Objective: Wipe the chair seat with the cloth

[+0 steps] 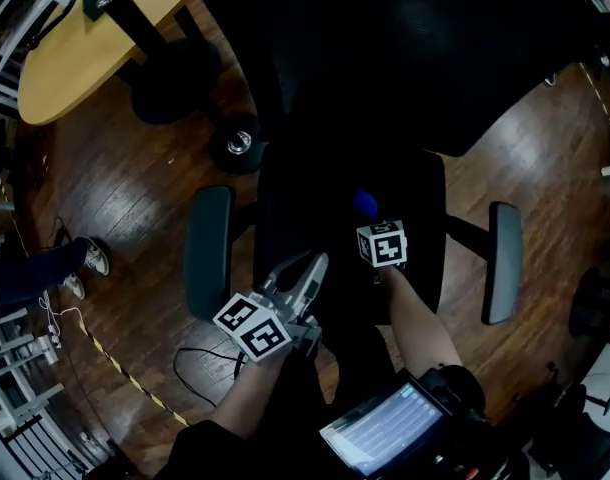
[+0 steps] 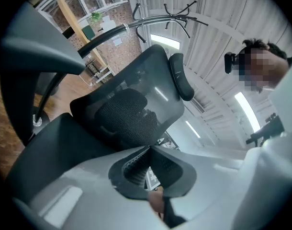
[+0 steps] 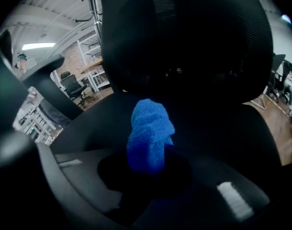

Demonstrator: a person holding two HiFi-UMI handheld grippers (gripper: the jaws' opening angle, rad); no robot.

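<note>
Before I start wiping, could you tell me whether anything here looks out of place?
Nothing on the chair seat looks damaged or askew. The right gripper holds the blue cloth bunched up. Only a loose cable loops on the floor nearby.

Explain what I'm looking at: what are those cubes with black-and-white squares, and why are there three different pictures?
There is no robot here. A person holds a two-jaw gripper in each hand, and the patterned cubes are parts of those grippers. The head view comes from a camera on the person's head, looking down on a black office chair that stands on a wooden floor. The other two pictures come from a camera riding on each gripper, looking along its jaws. The right gripper is shut on a bunched blue cloth at the chair seat; whether the cloth touches the seat, I cannot tell. The left gripper has its jaws together with nothing between them. It sits near the seat's front edge, pointing toward the mesh backrest.
</note>
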